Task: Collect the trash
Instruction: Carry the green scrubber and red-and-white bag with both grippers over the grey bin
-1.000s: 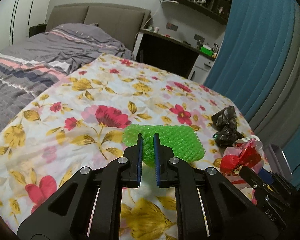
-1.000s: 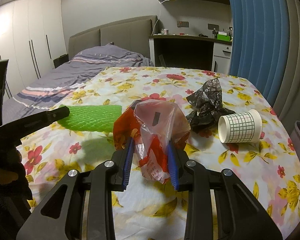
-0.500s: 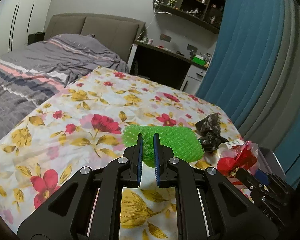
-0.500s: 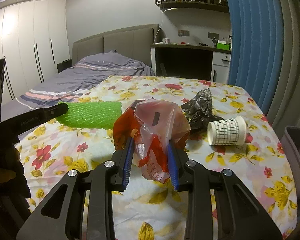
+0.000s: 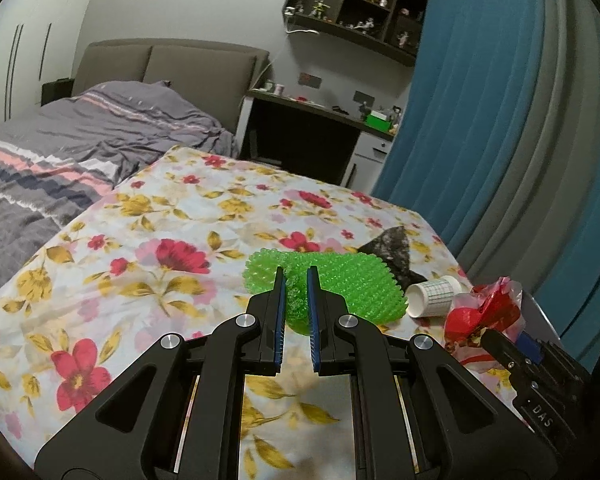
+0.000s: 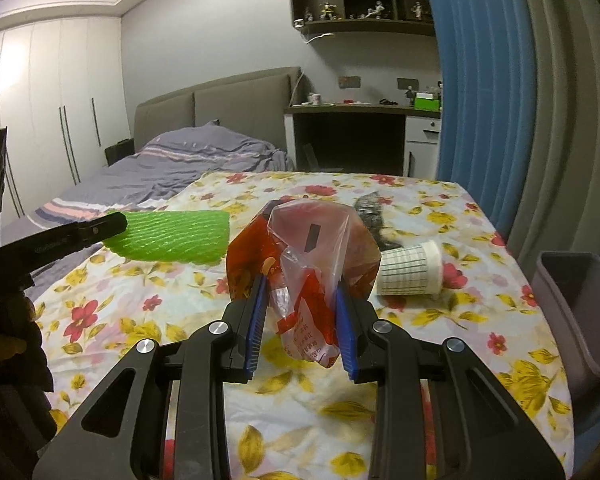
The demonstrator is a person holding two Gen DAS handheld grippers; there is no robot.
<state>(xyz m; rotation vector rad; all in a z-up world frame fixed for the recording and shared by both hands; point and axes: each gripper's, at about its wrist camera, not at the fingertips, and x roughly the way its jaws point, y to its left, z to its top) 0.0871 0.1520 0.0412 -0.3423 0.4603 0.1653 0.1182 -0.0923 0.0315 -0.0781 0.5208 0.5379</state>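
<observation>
Carrying two pieces of trash at once, both clear of the floral tablecloth (image 6: 480, 320). We're clamping the green foam net (image 5: 340, 292) in the left gripper (image 5: 296, 300), jaws pinched tight on its near edge, the rest of the net hanging out past the tips. We're squeezing the red-and-clear plastic bag (image 6: 308, 280) in the right gripper (image 6: 300, 320), pads pressing its crumpled sides.

Judging the step as transport: both picks look done, neither item dropped off yet. The grey bin (image 6: 576, 308) is sitting just off the table's right edge, open top facing up.

We're leaving the paper cup (image 6: 410, 268) and the black crumpled bag (image 6: 372, 216) on the cloth, close together, for a later pass.

Next move probably needs the right gripper swinging over the bin mouth before releasing; the bag is light and could cling to the pads. The net is springy, so it needs dropping well inside the rim.
</observation>
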